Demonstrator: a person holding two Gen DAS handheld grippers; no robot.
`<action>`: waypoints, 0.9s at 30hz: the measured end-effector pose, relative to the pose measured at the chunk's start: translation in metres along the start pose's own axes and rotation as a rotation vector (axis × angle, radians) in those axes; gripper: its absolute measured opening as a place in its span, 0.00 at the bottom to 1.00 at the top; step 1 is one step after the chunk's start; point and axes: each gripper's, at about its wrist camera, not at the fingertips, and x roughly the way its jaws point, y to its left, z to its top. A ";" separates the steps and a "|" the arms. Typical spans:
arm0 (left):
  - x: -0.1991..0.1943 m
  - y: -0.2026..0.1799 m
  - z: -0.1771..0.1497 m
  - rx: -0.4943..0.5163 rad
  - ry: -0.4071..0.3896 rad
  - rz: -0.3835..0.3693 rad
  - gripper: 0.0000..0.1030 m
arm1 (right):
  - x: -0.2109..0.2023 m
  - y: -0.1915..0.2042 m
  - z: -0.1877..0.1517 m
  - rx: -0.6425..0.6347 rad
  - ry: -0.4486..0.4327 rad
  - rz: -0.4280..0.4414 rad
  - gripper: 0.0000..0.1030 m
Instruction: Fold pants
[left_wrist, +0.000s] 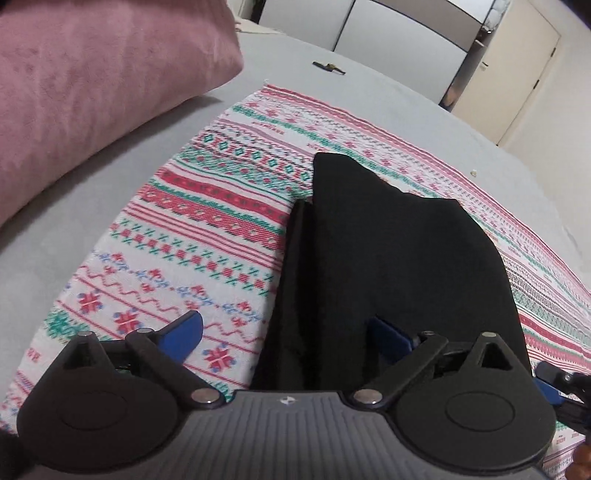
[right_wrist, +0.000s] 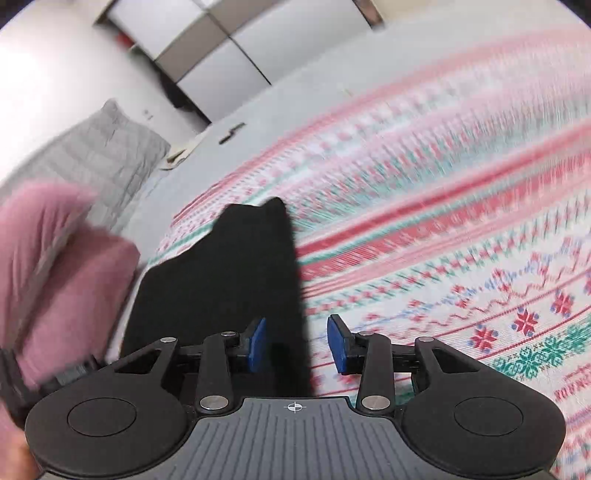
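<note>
The black pants (left_wrist: 388, 251) lie folded lengthwise on a red, green and white patterned cloth (left_wrist: 192, 229). My left gripper (left_wrist: 288, 332) is open, its blue pads wide apart over the near end of the pants. In the right wrist view, which is motion-blurred, the pants (right_wrist: 229, 273) stretch away to the left of centre. My right gripper (right_wrist: 297, 343) is open, with its blue pads astride the pants' right edge, holding nothing. The right gripper's tip shows at the right edge of the left wrist view (left_wrist: 565, 384).
A pink pillow (left_wrist: 92, 92) lies at the left on the grey bed sheet (left_wrist: 332, 85). A small dark object (left_wrist: 328, 67) lies on the sheet farther back. A grey quilted cushion (right_wrist: 99, 155) and white wardrobe doors (right_wrist: 221, 66) stand behind.
</note>
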 end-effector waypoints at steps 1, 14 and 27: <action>0.000 -0.002 0.000 0.007 -0.003 0.000 1.00 | 0.007 -0.012 0.003 0.034 0.025 0.042 0.42; 0.010 -0.019 -0.002 0.013 -0.038 -0.067 0.90 | 0.067 0.009 0.008 -0.026 0.107 0.175 0.40; 0.004 -0.132 -0.038 -0.156 0.125 -0.258 0.52 | -0.011 0.011 0.045 -0.181 0.070 0.131 0.10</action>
